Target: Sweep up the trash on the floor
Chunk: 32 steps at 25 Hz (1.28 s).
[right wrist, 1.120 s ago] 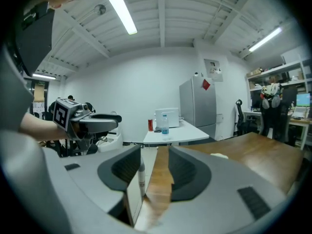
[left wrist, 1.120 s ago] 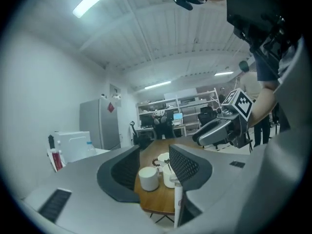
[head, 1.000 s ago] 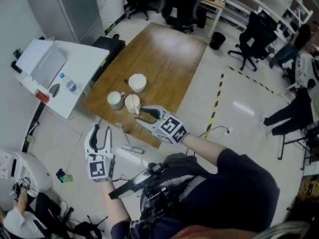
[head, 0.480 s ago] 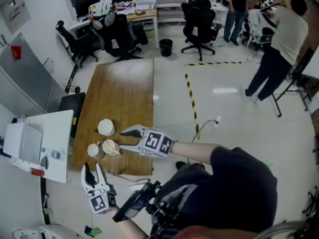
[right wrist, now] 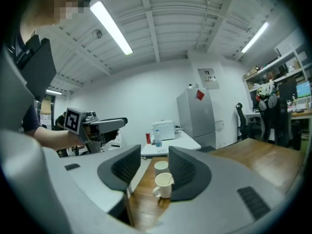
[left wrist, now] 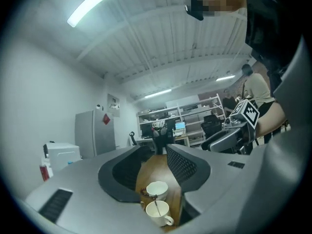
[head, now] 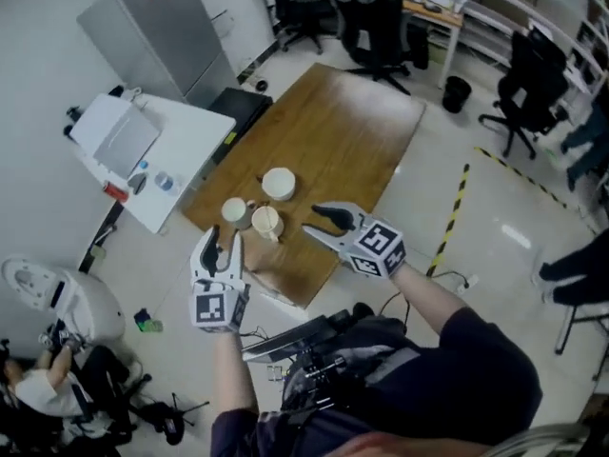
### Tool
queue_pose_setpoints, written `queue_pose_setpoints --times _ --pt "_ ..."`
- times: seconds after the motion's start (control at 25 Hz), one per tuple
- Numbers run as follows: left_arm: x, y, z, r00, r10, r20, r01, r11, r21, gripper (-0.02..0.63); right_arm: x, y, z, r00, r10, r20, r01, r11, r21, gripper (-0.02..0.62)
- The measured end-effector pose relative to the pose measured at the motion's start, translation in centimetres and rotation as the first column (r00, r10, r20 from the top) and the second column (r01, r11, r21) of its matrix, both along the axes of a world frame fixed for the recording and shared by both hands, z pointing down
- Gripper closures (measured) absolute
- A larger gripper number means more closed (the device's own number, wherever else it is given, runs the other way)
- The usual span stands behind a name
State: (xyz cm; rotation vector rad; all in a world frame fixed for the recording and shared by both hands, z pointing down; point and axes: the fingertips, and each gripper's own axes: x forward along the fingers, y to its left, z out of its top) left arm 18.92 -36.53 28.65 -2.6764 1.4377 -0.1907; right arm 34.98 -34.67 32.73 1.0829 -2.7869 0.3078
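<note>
The pale floor (head: 495, 284) takes up most of the room, with a strip of yellow-and-black hazard tape (head: 453, 219) running across it. On it stands a long brown wooden table (head: 352, 131). Behind that is a tall grey metal cabinet (head: 162, 36) with a red sticker on its door, whose print is too small to read. Next to the cabinet is a white table (head: 186, 136) carrying a white boxy appliance (head: 119, 136) and a small clear bottle with a blue cap (head: 164, 181). Black office chairs (head: 381, 27) crowd the desks at the far end.

The person stands at the near end of the wooden table and holds both tools out level over its edge. The left gripper (head: 221, 241) has its jaws spread. They have just been closing a little, and nothing is pinched between them. The right gripper (head: 312, 221) also has its jaws spread and holds nothing. Each gripper carries a cube with black-and-white square markers, which bear no words.

Three white ceramic cups (head: 279, 183) sit close together on the wood just ahead of the tools, clear of both. The nearest cup has a thin stick in it.

The only trash I can spot is a small green scrap (head: 146, 324). It lies on the floor well to the person's left, away from both grippers.
</note>
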Motion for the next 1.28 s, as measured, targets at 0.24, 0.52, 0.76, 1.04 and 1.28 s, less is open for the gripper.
queue_pose_setpoints --times 0.24,0.52,0.76,1.04,1.28 --pt "-2.4 -1.3 -1.4 0.981 -0.188 -0.043 0.189 0.982 0.01 0.448 -1.7 -4.9 -0.3 0.987 -0.158 0.039 0.156 0.987 0.035 0.388" --pt "-4.4 2.2 -2.2 0.93 -0.368 0.009 0.368 0.93 0.001 0.474 -5.8 -5.3 -1.0 0.92 -0.388 0.055 0.386 0.922 0.043 0.388" --pt "-6.8 6.2 -2.7 0.883 -0.468 -0.037 0.466 0.883 -0.057 0.474 -11.1 -3.0 -0.3 0.825 -0.564 0.042 0.563 0.826 0.029 0.388" --pt "-11.3 12.8 -2.7 0.816 -0.577 -0.032 0.575 0.816 -0.062 0.499 -17.0 3.1 -1.3 0.692 -0.718 0.074 0.718 0.696 0.032 0.425" --pt "-14.5 19.1 -2.0 0.798 -0.597 -0.082 0.589 0.802 -0.098 0.603 -21.6 7.5 -3.1 0.67 -0.728 0.147 0.732 0.681 0.033 0.431"
